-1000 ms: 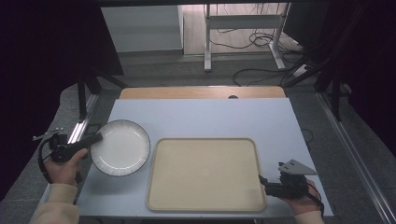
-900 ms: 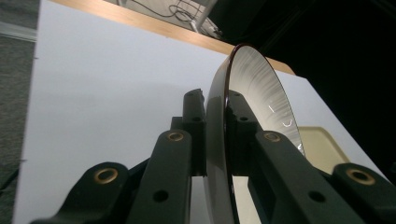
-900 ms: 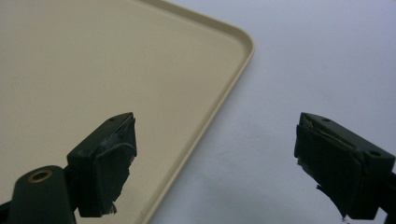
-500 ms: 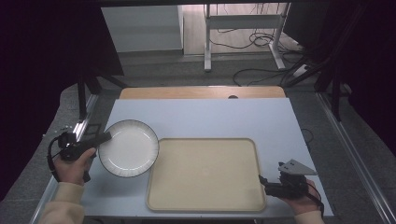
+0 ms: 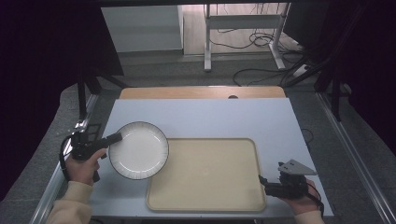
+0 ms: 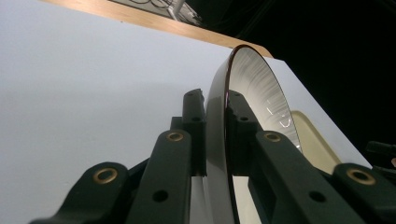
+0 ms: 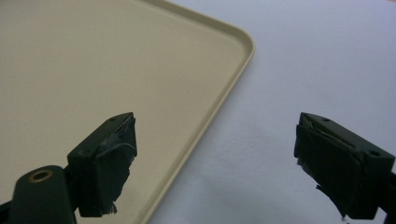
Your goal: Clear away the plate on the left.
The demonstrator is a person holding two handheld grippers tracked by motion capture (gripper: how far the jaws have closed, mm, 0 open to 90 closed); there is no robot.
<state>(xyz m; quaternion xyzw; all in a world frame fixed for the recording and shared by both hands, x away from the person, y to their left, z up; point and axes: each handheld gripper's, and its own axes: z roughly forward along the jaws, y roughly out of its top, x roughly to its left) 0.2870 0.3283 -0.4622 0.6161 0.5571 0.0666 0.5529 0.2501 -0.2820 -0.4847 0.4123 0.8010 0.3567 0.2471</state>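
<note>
From above, the left gripper [image 5: 113,138] pinches the left rim of the white plate [image 5: 138,150], whose right edge overlaps the tray [image 5: 205,173]; the right gripper [image 5: 261,182] sits at the tray's near right corner.

The left gripper view shows the jaws clamped on the rim, plate edge-on, its hollow facing the tray; carry it level.

The right gripper view shows wide jaws straddling the tray's edge.

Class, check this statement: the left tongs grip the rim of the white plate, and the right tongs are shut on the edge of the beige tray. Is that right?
Not quite. The right tongs are open, their jaws either side of the beige tray edge without touching it, as the right gripper view shows. The left tongs do grip the white plate rim.
</note>
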